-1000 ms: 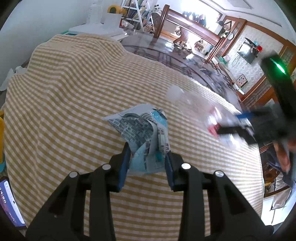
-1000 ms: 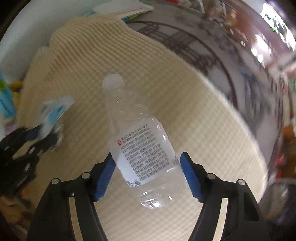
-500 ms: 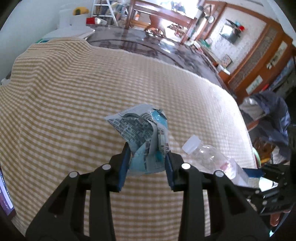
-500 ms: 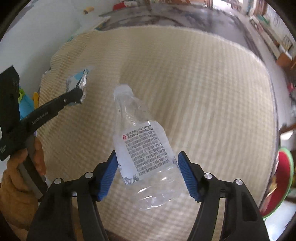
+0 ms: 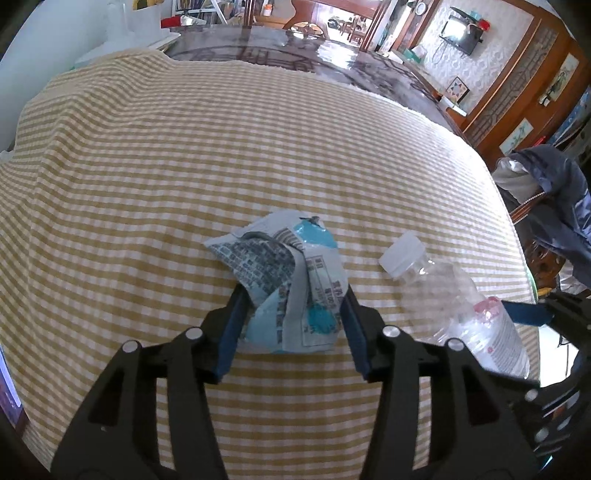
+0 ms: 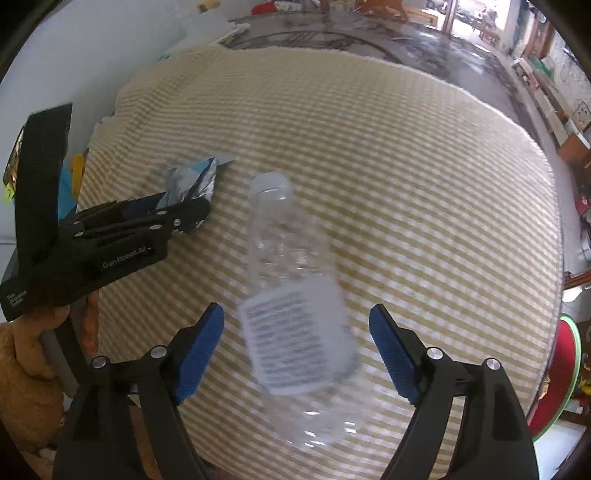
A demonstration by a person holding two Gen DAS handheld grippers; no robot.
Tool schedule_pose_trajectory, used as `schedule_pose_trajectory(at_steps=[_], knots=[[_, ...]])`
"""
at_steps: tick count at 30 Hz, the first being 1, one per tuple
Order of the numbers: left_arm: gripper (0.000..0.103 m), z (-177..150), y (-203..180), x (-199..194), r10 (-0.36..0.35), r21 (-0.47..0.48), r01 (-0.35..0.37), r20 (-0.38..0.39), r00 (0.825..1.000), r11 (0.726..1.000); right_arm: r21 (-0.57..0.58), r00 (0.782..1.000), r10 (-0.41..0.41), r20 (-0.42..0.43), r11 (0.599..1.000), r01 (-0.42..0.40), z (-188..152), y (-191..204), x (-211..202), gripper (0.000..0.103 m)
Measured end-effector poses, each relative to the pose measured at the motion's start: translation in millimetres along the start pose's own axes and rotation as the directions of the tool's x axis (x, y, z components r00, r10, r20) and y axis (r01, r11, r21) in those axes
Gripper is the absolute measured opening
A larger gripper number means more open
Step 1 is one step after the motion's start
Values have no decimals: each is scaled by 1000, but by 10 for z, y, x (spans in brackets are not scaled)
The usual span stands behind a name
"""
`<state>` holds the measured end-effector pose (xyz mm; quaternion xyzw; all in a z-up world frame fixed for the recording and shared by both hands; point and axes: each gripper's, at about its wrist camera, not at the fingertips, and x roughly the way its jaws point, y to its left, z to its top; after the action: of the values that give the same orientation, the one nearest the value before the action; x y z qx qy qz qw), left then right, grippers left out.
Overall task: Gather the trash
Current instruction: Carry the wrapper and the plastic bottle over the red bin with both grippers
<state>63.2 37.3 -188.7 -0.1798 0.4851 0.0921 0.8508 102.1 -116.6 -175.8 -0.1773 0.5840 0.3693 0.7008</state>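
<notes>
My left gripper (image 5: 291, 325) is shut on a crumpled blue and white wrapper (image 5: 288, 280), held above the checked tablecloth (image 5: 184, 166). In the right wrist view the left gripper (image 6: 184, 218) and the wrapper (image 6: 192, 177) show at the left. My right gripper (image 6: 297, 350) stands wide open, with a clear plastic bottle (image 6: 295, 325) blurred between the blue pads and touching neither. The bottle (image 5: 458, 295) also shows at the right of the left wrist view, cap pointing away.
The yellow checked cloth covers a round table whose edge (image 6: 554, 295) curves down the right. A red and green round object (image 6: 557, 373) sits below that edge. A chair with dark clothing (image 5: 554, 206) stands at the right. Clutter lies at the far side (image 5: 147, 29).
My right gripper has opened and let go of the bottle, which now blurs between the pads. The left gripper still holds the wrapper and has come closer to the right gripper.
</notes>
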Motion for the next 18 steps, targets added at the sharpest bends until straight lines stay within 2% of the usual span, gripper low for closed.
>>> schedule_pose_trajectory(at_steps=[3,4,5,11,18], knots=[[47,-9,-4,-1,-2,6,2,1,1000,1000,-12,999,-35,-26,999,35,-47,24,146,75],[44,-24,7,-17,0,6,0,3,1000,1000,-11,998,-47,-32,999,47,-49,50,204,60],[35,-30,18,-29,-1,2,1,3,1000,1000,-15,999,-45,-27,999,44,-40,86,231,59],[32,-24,18,-163,-11,-15,12,45,999,1000,26,999,-15,48,1000,13,-100,66,83,55],[32,94,-247,-466,-44,50,38,125,991,998,141,982,31,187,988,-58,-174,-88,-302,55]])
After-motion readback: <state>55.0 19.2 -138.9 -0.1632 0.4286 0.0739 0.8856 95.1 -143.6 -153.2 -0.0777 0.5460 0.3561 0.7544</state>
